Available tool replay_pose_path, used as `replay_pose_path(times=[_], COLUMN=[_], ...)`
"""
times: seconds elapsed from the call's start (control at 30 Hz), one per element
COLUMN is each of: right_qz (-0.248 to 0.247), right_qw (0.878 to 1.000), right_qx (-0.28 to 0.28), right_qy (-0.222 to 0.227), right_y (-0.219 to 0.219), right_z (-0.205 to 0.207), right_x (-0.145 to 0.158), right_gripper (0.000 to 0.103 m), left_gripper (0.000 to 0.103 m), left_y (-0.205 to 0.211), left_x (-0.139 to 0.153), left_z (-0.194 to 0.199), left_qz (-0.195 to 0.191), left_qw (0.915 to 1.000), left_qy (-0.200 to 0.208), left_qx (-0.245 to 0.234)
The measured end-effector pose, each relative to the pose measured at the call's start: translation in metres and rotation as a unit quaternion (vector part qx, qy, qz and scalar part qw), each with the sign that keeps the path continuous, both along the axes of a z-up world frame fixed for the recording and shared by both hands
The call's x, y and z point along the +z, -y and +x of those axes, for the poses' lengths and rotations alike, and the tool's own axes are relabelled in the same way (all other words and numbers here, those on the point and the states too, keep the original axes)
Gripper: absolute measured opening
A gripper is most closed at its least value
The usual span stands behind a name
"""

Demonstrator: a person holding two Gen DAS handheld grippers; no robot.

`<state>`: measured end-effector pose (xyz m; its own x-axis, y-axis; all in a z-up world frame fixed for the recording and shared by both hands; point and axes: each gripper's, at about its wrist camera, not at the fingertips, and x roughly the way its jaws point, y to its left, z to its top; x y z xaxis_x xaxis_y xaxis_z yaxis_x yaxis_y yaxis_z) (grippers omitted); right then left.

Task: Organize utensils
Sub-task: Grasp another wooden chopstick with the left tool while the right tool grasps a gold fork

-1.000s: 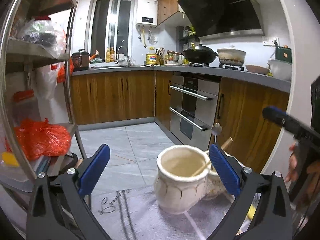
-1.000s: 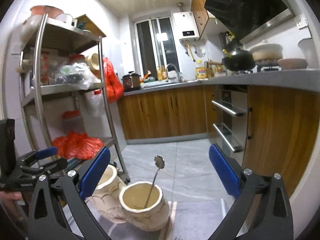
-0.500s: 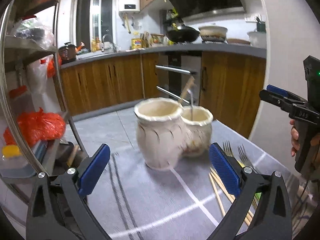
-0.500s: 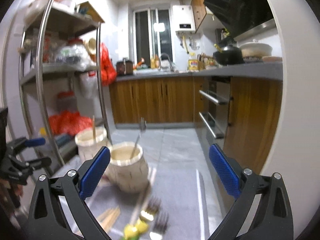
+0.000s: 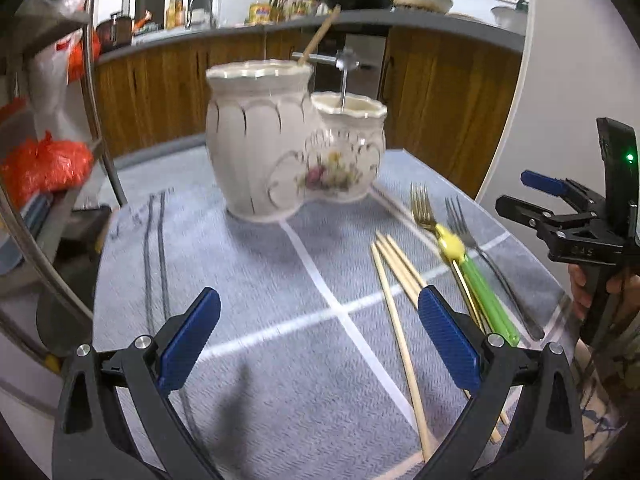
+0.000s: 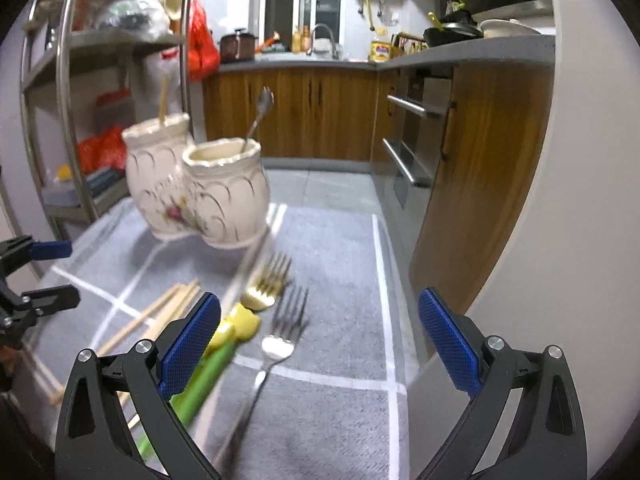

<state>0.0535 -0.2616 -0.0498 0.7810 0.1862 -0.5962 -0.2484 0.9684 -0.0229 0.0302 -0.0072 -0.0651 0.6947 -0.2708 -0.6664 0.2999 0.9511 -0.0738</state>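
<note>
Both cameras have tilted down since the earlier frames: the tabletop and the loose utensils now fill the view, where before the jars sat low against the kitchen floor.

Left to right in the left wrist view:

- Left gripper (image 5: 318,338): jaws spread wide, holding nothing, above the grey mat (image 5: 256,280).
- Tall jar (image 5: 256,136): upright at the far side of the mat, with one chopstick (image 5: 320,38) already standing in it.
- Short jar (image 5: 342,148): touching the tall jar on its right, with one metal utensil (image 5: 345,76) already in it.
- Loose chopsticks (image 5: 396,276): several, lying flat on the mat, just beside the left gripper's right finger.
- Green-handled fork (image 5: 452,246): gold tines, lying flat, pointing toward the jars.
- Steel fork (image 5: 476,240): lying flat, just right of the green-handled one.
- Right gripper (image 5: 532,200): at the right edge, held by a hand (image 5: 600,284). Its own view shows the jaws spread and empty over the two forks.

Status: the task appears to be early. One item stands in each jar. Remaining: the loose chopsticks, probably for the tall jar, and both forks, probably for the short jar. Neither gripper touches a utensil yet.
</note>
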Motion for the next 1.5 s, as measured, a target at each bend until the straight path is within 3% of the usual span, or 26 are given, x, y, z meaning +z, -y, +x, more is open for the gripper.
replay_pose_path(times=[0.13,0.4,0.57,0.67,1.03,1.2,1.23,1.3,1.5], right_qz=[0.008,-0.03,-0.014,0.011,0.064,0.083,0.083,0.08,0.072], right_qw=[0.998,0.997,0.994,0.991,0.979,0.977,0.978,0.98,0.988], right_qx=[0.005,0.034,0.047,0.056,0.106,0.112,0.112,0.108,0.098], right_qy=[-0.057,-0.07,-0.101,-0.117,-0.159,-0.16,-0.156,-0.145,-0.099], right_y=[0.002,-0.005,-0.001,0.002,-0.006,-0.005,-0.005,-0.004,0.004], right_z=[0.019,0.035,0.044,0.049,0.067,0.066,0.064,0.058,0.042], right_x=[-0.011,-0.016,-0.023,-0.025,-0.032,-0.03,-0.028,-0.023,0.0], right_gripper=[0.098,0.095,0.066,0.056,0.031,0.017,0.012,0.003,0.003], left_gripper=[0.097,0.093,0.075,0.065,0.033,0.014,0.006,0.006,0.005], left_y=[0.009,0.029,0.041,0.046,0.052,0.05,0.05,0.048,0.038], left_x=[-0.004,-0.008,-0.014,-0.016,-0.018,-0.018,-0.018,-0.019,-0.014], left_z=[-0.002,-0.001,-0.004,-0.007,-0.01,-0.004,-0.003,-0.001,-0.001], left_qz=[0.014,0.038,0.052,0.052,0.055,0.058,0.06,0.056,0.034], left_qw=[0.9999,0.9988,0.9973,0.9966,0.9953,0.9957,0.9956,0.9957,0.9965], left_qy=[-0.006,-0.03,-0.045,-0.054,-0.068,-0.064,-0.063,-0.064,-0.066], left_qx=[0.0,-0.007,-0.024,-0.032,-0.042,-0.034,-0.034,-0.037,-0.039])
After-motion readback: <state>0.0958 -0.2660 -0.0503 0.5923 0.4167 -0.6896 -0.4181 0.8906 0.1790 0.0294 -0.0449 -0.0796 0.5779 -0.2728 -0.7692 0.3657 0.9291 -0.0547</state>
